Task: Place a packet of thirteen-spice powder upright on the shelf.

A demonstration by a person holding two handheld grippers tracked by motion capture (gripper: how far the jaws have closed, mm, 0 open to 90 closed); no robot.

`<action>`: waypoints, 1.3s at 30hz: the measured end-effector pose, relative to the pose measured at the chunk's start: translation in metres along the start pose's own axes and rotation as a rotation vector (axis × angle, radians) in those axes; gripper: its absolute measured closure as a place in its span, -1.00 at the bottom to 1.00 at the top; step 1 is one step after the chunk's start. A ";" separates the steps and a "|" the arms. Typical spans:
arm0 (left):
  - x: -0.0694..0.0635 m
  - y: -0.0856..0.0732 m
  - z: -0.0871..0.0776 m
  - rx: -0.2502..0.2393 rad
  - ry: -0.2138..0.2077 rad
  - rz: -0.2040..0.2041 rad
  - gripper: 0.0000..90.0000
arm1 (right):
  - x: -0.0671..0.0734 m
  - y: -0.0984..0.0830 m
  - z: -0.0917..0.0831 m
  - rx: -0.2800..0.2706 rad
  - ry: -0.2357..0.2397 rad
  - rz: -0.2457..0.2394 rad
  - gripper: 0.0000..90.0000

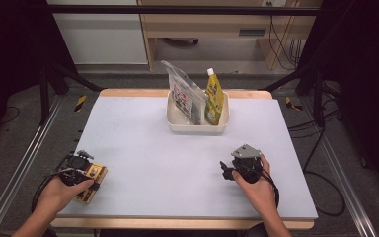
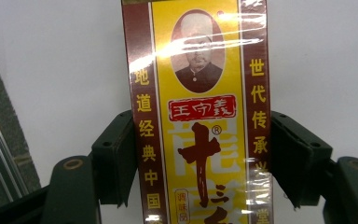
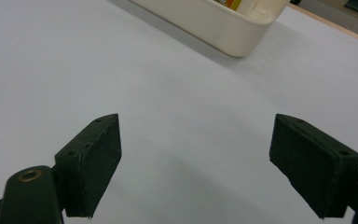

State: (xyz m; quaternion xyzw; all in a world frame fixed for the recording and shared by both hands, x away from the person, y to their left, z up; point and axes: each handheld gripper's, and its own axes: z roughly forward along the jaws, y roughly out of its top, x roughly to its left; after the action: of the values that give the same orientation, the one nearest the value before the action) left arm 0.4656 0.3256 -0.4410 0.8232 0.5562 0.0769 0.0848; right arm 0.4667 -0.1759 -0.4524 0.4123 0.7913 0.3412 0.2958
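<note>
A yellow and brown box point(image 2: 200, 116) with red Chinese print and a portrait lies flat on the white table top, near its front left corner point(image 1: 94, 177). My left gripper point(image 2: 200, 158) straddles the box, one black pad against each long side, and a hand holds it low over the box point(image 1: 85, 174). My right gripper point(image 1: 225, 170) rests in a hand at the front right, pointing left. In the right gripper view its jaws point(image 3: 196, 158) stand wide apart over bare table with nothing between them.
A white tub point(image 1: 197, 129) stands at the back middle of the table, holding a clear printed pouch point(image 1: 185, 96) and a yellow spouted pouch point(image 1: 213, 98). Its rim point(image 3: 214, 23) lies ahead of the right gripper. Metal rails run along both table sides.
</note>
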 end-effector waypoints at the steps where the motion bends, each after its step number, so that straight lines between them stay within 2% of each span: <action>1: -0.002 0.002 -0.001 -0.001 0.000 0.013 -0.31 | 0.000 0.000 0.000 0.001 0.000 0.000 -0.62; 3: -0.005 0.007 -0.005 -0.006 0.013 0.055 -0.31 | 0.001 0.000 0.000 0.001 -0.001 -0.001 -0.62; 8: -0.014 0.025 -0.017 -0.034 0.028 0.133 -0.31 | 0.000 0.000 0.001 -0.001 0.002 0.002 -0.62; 13: -0.027 0.048 -0.024 -0.060 0.046 0.245 -0.31 | -0.002 0.001 0.003 -0.005 0.012 0.016 -0.62; 14: -0.030 0.051 -0.025 -0.067 0.049 0.255 -0.31 | -0.002 0.001 0.004 -0.004 0.014 0.021 -0.62; 16: -0.035 0.060 -0.029 -0.081 0.065 0.309 -0.31 | -0.002 0.002 0.004 -0.004 0.015 0.023 -0.62; 19: -0.044 0.070 -0.035 -0.104 0.074 0.351 -0.31 | -0.001 0.003 0.005 -0.010 0.022 0.033 -0.62; 22: -0.054 0.080 -0.040 -0.136 0.063 0.390 -0.31 | 0.000 0.006 0.004 -0.014 0.032 0.050 -0.62; 24: -0.063 0.087 -0.042 -0.152 0.065 0.429 -0.31 | 0.000 0.011 0.002 -0.020 0.040 0.055 -0.61; 28: -0.080 0.098 -0.040 -0.182 0.051 0.472 -0.31 | 0.001 0.022 0.000 -0.022 0.061 0.094 -0.62; 30: -0.088 0.103 -0.038 -0.190 0.047 0.507 -0.31 | 0.002 0.028 -0.001 -0.040 0.083 0.094 -0.64; 32: -0.097 0.107 -0.035 -0.203 0.042 0.532 -0.31 | 0.003 0.035 -0.002 -0.055 0.107 0.116 -0.63; 34: -0.106 0.112 -0.032 -0.214 0.041 0.561 -0.31 | 0.005 0.044 -0.002 -0.067 0.128 0.127 -0.57; 39: -0.128 0.118 -0.029 -0.258 0.050 0.619 -0.30 | 0.012 0.071 0.000 -0.055 0.169 0.117 -0.37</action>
State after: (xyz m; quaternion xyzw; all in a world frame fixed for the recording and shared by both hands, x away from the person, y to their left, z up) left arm 0.5184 0.1653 -0.3904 0.9333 0.2673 0.1891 0.1473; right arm 0.4930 -0.1353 -0.3994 0.4193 0.7784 0.4127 0.2189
